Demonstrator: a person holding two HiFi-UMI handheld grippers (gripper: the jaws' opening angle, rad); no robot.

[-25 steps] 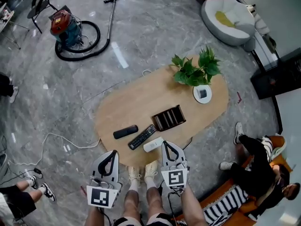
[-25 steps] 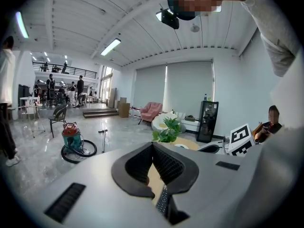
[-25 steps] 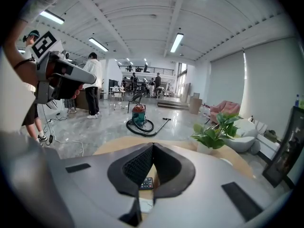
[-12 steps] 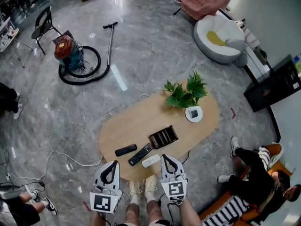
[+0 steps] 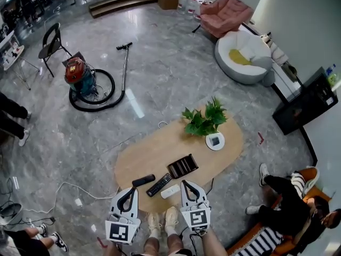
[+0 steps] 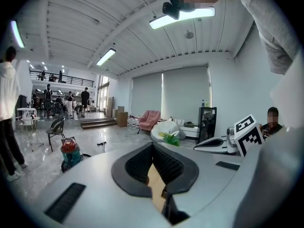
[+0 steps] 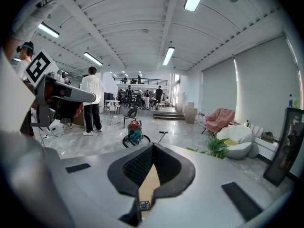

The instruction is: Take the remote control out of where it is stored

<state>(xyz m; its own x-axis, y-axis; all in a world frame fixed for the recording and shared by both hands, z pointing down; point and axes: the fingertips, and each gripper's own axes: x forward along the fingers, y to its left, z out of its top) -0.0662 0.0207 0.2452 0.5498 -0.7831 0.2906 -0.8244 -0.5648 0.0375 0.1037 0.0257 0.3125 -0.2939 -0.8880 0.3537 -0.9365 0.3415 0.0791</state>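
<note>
Remote (image 7: pixel 144 205): one buttoned corner visible, rest hidden. Box (image 5: pixel 183 166): contents too small to tell. Legs (image 5: pixel 175 243): cut by bottom edge.

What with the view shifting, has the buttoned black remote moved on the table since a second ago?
No. The buttoned black remote still lies between the dark oblong item and the white remote on the wooden table.
</note>
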